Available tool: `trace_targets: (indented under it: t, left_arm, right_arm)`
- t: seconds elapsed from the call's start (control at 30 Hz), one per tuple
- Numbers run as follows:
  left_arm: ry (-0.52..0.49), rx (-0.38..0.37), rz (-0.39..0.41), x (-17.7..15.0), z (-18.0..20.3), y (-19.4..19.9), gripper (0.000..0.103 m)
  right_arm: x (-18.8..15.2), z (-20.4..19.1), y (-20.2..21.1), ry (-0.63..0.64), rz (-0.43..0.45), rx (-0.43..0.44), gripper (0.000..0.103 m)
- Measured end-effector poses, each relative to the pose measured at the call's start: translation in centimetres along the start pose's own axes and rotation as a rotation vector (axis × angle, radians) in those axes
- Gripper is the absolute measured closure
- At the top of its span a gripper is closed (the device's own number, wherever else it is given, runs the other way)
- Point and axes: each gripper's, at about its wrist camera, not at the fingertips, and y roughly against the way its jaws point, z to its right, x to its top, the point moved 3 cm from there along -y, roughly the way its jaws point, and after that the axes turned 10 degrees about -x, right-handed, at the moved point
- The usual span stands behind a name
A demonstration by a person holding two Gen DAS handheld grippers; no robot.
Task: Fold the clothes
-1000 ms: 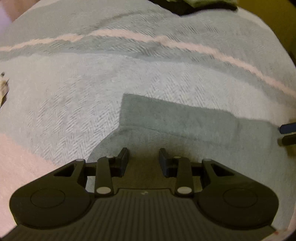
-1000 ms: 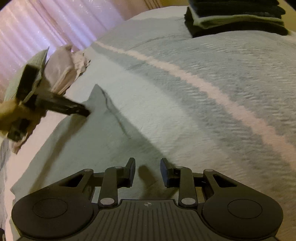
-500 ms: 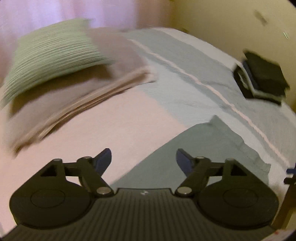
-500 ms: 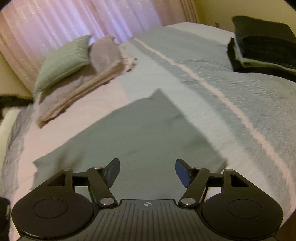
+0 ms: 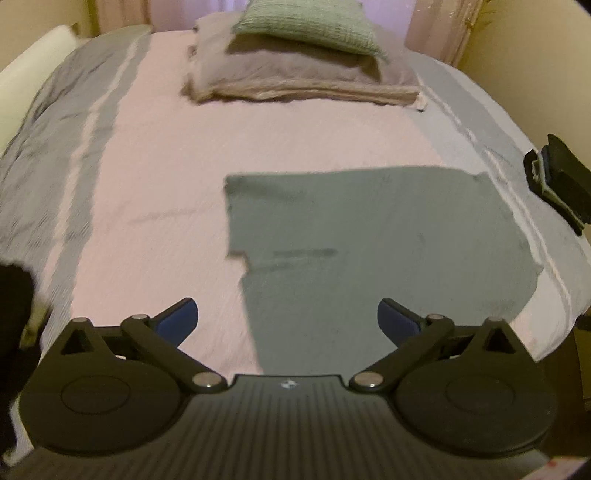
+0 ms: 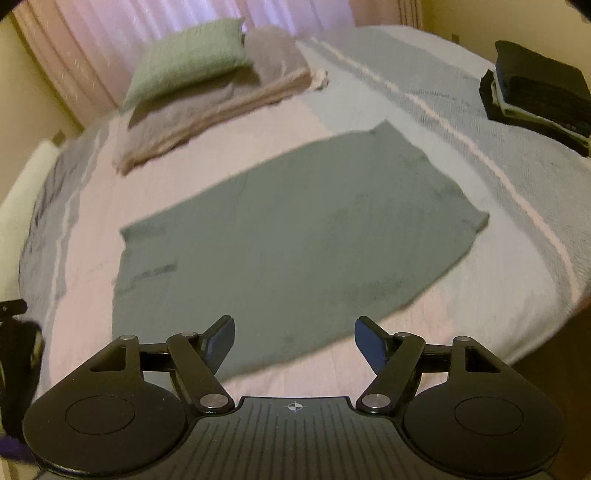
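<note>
A grey-green garment (image 5: 369, 251) lies flat and folded on the pink bedspread (image 5: 258, 147), in front of both cameras. In the right wrist view the same garment (image 6: 288, 229) spreads across the middle of the bed. My left gripper (image 5: 288, 319) hangs wide open above the garment's near edge, nothing between its blue-padded fingers. My right gripper (image 6: 294, 338) is also wide open and empty, held above the near edge of the cloth.
A stack of folded dark clothes (image 6: 535, 96) sits at the bed's right side, also seen as a dark stack (image 5: 557, 184). A green pillow (image 5: 306, 22) rests on folded beige bedding (image 5: 295, 81) at the head. Grey striped blanket (image 6: 461, 110) covers the right part.
Both grippers have let go of the garment, opened wide and pulled back and up. The garment now lies flat on the bed, and the views take in the whole bed.
</note>
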Motion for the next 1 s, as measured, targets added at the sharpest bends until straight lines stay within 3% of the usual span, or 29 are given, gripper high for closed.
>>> trace_targets:
  t: [0.23,0.43,0.7,1.0]
  left_arm:
    - [0.05,-0.019,0.006,-5.7,-0.2,3.8,0.001]
    - [0.059,-0.006,-0.008,-7.7,0.9,4.3,0.001]
    - [0.084,0.03,-0.017,-9.2,4.6,3.8,0.001]
    - [0.239,0.155,0.002,-9.3,12.0,2.1,0.001]
  right_arm:
    - [-1.0,-1.9,2.6,0.111,-0.018,-0.044,0.033]
    - [-1.2,-1.3,3.4,0.164,-0.017,-0.074,0.033]
    - [1.1,3.2,2.1,0.199,-0.02,-0.057,0.033]
    - [6.4,9.5,-1.5,0.381,-0.069,0.066,0.033]
